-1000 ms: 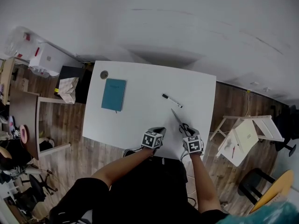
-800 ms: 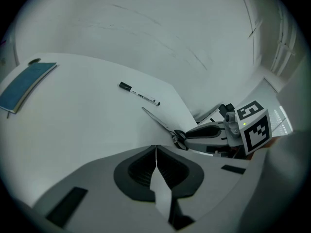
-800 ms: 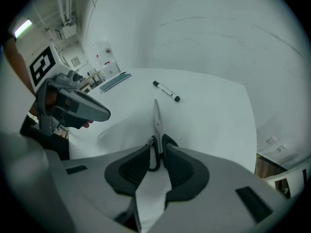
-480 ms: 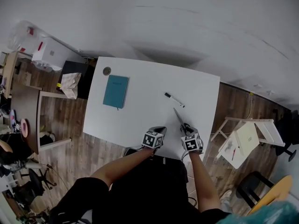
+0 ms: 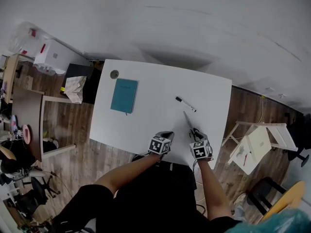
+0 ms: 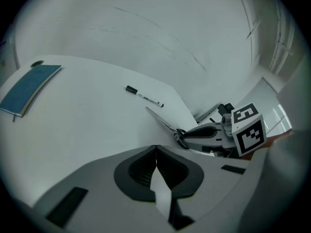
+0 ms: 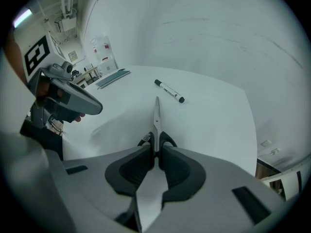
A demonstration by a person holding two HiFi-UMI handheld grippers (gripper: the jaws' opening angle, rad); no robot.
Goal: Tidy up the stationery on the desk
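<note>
Black-handled scissors (image 5: 189, 122) lie near the front right edge of the white table (image 5: 150, 125), blades pointing away. My right gripper (image 7: 156, 148) is shut on the scissors (image 7: 156, 123) at their handles; the left gripper view also shows that gripper (image 6: 187, 136) at the handles. To its left my left gripper (image 5: 167, 134) hovers at the table's front edge, shut and empty (image 6: 155, 147). A black-capped white marker (image 5: 185, 104) lies just beyond the scissor tips. A blue notebook (image 5: 124, 95) rests at the far left.
A small round dark object (image 5: 114, 74) sits at the table's far left corner. Left of the table are a wooden side table (image 5: 29, 115), a paper bag (image 5: 74, 88) and white boxes (image 5: 57, 58). A folded wooden frame (image 5: 257, 140) lies on the floor at right.
The head view has drifted a little, so the table sits slightly further right. Both grippers stay at the front edge; scissors, marker and notebook lie where they were.
</note>
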